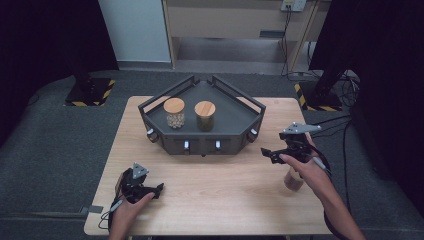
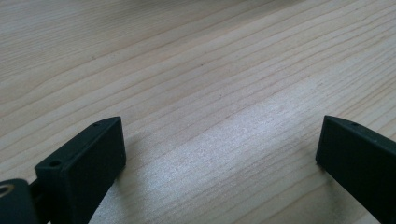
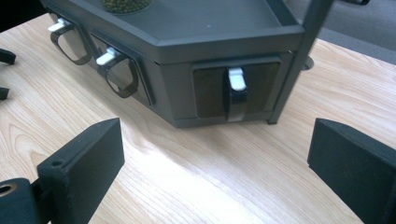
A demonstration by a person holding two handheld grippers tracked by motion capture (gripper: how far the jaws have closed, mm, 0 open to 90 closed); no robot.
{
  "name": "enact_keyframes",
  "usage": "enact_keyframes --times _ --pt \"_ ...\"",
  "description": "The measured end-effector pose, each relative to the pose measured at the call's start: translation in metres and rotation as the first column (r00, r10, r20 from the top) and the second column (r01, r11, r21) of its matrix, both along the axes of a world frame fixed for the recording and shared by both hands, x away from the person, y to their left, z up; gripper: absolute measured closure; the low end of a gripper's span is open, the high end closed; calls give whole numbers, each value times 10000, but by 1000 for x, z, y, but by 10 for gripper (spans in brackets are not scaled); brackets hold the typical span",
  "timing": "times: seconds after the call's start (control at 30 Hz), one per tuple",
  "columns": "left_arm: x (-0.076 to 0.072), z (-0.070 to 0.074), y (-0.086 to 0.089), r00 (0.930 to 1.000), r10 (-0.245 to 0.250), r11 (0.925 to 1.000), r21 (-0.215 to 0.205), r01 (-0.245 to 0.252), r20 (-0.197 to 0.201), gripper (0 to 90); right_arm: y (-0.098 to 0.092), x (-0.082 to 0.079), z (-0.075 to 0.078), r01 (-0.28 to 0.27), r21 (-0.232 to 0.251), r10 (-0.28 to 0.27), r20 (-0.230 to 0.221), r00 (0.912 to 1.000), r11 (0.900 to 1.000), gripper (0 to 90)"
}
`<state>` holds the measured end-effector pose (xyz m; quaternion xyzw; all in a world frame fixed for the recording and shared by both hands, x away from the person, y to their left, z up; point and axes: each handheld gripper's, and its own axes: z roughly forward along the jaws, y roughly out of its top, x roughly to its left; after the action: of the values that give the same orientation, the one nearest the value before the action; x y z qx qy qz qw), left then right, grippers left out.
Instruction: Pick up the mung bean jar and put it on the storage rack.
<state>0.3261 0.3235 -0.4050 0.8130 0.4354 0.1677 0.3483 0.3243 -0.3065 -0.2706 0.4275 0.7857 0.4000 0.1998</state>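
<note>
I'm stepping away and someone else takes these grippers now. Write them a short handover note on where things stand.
Left gripper: open, empty, low over the table near the front left.
Right gripper: open, empty, pointed at the dark rack, facing the drawer with a white handle at its right front corner.
Two cork-lidded jars stand on the rack's top tray; a third jar sits on the table, under the right forearm.
Done: nothing gripped; the drawer looks shut.
Left: probably reach the drawer handle, or pick up the third jar.

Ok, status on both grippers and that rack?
Left gripper open, over bare table. Right gripper open, empty, facing rack drawer handle. Path clear.
</note>
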Motion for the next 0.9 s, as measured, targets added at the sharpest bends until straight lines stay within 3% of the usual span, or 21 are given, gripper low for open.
enact_keyframes --times 0.9 --pt "-1 0 -1 10000 45 10000 -1 -45 1 1 -35 -43 -21 813 144 -814 48 9967 9966 40"
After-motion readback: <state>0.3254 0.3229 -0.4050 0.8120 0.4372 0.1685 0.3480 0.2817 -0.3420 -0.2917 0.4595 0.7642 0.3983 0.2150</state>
